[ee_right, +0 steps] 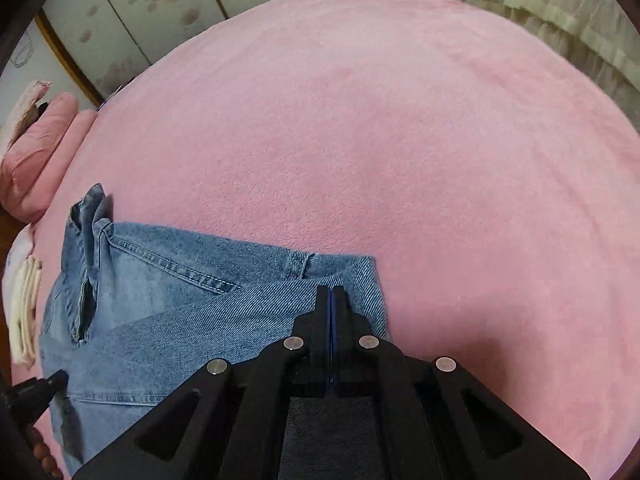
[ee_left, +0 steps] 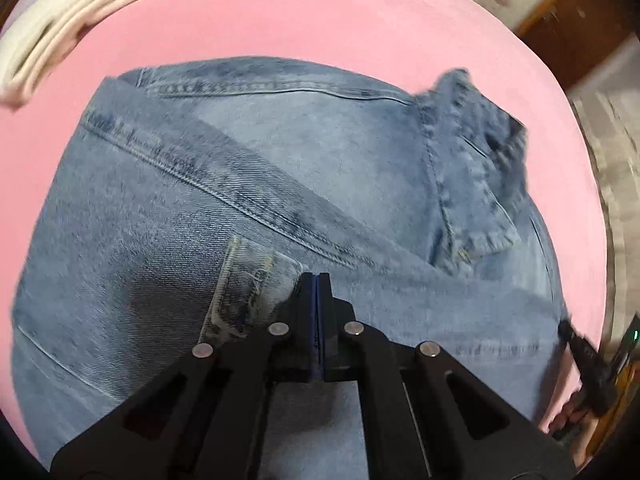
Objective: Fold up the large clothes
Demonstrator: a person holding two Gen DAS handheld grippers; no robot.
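Light-blue jeans (ee_left: 280, 168) lie partly folded on a pink bed cover (ee_left: 320, 16). My left gripper (ee_left: 316, 280) is shut, and a turned-up hem corner (ee_left: 248, 288) of a leg is pinched at its tips. In the right wrist view the jeans (ee_right: 180, 280) lie at the lower left. A folded-over leg edge runs up into my right gripper (ee_right: 331, 292), which is shut on it. The right gripper (ee_left: 572, 338) also shows at the jeans' right edge in the left wrist view. In the right wrist view the left gripper (ee_right: 54, 382) shows at their left edge.
A stack of folded white cloth (ee_left: 68, 28) rests at the far left of the bed. Pink pillows (ee_right: 40, 152) lie at the left edge in the right wrist view. A wide stretch of the pink cover (ee_right: 400, 140) spreads beyond the jeans. Floral wardrobe doors (ee_right: 160, 0) and a frilled curtain (ee_right: 560, 12) stand behind.
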